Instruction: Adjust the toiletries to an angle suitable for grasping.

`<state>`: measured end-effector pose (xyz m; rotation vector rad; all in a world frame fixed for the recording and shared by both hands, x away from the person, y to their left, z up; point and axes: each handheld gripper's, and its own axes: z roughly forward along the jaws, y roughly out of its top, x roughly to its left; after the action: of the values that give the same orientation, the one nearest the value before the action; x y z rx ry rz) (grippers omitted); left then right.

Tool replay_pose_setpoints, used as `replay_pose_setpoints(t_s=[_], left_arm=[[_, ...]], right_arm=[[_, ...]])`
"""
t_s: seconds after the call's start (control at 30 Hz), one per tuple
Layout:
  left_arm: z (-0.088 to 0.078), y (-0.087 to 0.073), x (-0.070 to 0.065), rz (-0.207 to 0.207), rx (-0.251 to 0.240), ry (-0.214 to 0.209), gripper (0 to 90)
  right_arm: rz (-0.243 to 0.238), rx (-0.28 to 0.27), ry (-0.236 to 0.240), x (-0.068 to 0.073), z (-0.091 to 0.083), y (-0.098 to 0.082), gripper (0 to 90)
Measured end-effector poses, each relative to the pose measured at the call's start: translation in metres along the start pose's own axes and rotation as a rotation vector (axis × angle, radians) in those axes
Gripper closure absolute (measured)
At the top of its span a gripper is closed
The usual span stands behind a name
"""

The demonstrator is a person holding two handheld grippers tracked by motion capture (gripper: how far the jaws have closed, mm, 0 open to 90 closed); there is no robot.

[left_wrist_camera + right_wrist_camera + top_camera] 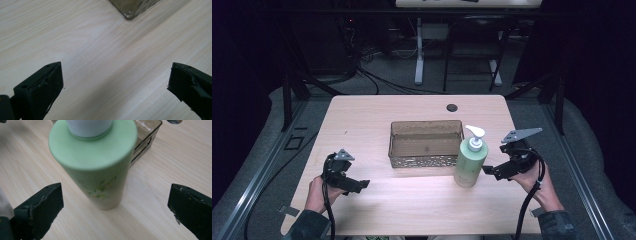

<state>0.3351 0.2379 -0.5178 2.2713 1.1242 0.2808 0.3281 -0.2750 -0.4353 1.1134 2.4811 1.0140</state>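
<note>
Open table in front; bottle and tray block the middle-right.
Bottle (471,162) stands upright just off tray's (426,161) front right corner, ahead of right gripper (490,171), jaws wide and clear of it. Left gripper (360,185) has bare table (412,205) ahead; tray corner farther off.

A pale green plastic pump bottle (470,165) with a white pump head and a faint leafy green-and-yellow print stands on the light wood-grain table (377,112), beside a brownish translucent rectangular basket (426,143) with a perforated silvery patterned wall, near black gripper jaws.
</note>
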Motion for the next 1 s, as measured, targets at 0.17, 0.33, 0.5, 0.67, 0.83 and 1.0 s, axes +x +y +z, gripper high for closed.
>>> replay_pose_setpoints(t_s=[0.17, 0.33, 0.5, 0.67, 0.83, 1.0], left_arm=[[0.002, 0.000, 0.000, 0.005, 0.008, 0.003, 0.0], [0.002, 0.001, 0.001, 0.004, 0.008, 0.000, 0.0], [0.004, 0.003, -0.001, 0.021, 0.024, -0.012, 0.0], [0.004, 0.004, -0.003, 0.023, 0.024, -0.008, 0.0], [0.005, 0.006, -0.004, 0.029, 0.027, -0.011, 0.0], [0.005, 0.006, -0.004, 0.032, 0.027, -0.008, 0.0]], right_arm=[[0.017, 0.040, -0.011, -0.007, -0.005, -0.008, 0.0], [0.006, 0.113, -0.016, -0.012, -0.005, -0.010, 0.0], [-0.003, 0.186, -0.019, -0.014, -0.006, -0.005, 0.0], [-0.016, 0.230, -0.024, -0.015, -0.009, 0.000, 0.0], [-0.034, 0.264, -0.022, -0.018, -0.013, 0.007, 0.7], [-0.042, 0.272, -0.024, -0.022, -0.018, 0.016, 2.1]])
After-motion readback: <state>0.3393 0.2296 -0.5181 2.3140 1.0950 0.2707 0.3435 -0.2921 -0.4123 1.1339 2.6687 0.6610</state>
